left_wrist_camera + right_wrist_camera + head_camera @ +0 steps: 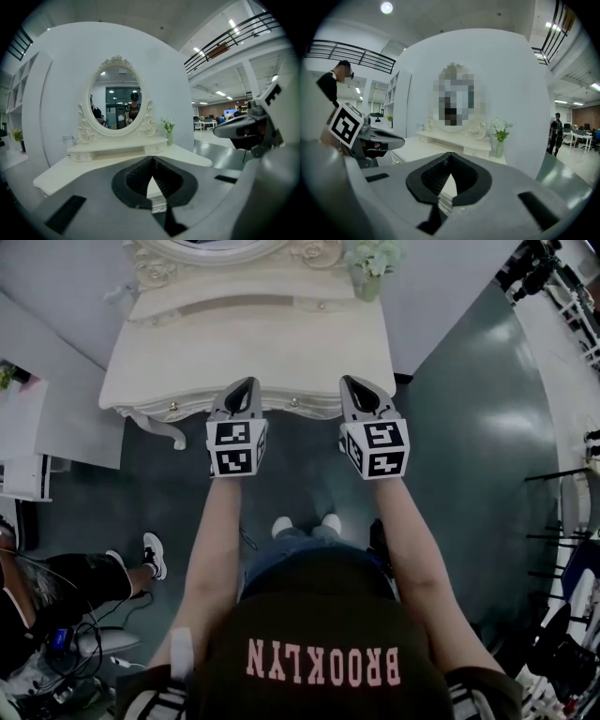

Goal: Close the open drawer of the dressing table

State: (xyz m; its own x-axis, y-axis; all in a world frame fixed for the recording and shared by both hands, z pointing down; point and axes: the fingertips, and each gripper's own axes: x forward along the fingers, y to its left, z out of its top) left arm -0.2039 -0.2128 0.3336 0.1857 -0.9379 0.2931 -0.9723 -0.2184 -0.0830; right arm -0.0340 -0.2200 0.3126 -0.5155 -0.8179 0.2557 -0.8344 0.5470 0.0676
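Both tools are up at the cream-white carved dressing table (253, 343), which fills the upper middle of the head view. The left gripper (246, 383) and the right gripper (360, 383) hang side by side, tips over the table's near edge. Each gripper view shows its fingers clenched tip to tip with nothing between them, only the pale surface showing through the gap below the tips. The pale drawer front with small round knobs (295, 405) runs along that near edge, between and just below the two tips. From this steep angle there is no telling how far out it stands, and nothing of its inside shows. The step looks like a push, and the good way is flat and even: both closed tips against the front panel, one on each side of the middle knob. They should drive straight toward the top of the frame so the drawer does not skew and jam, easing off as the front comes flush. As for containers, a small pale vase (367, 284) at the upper right of the surface holds a sprig of white and green flowers (168, 124). The low shelf under the oval mirror (117, 101) carries little knobbed drawers that look shut.
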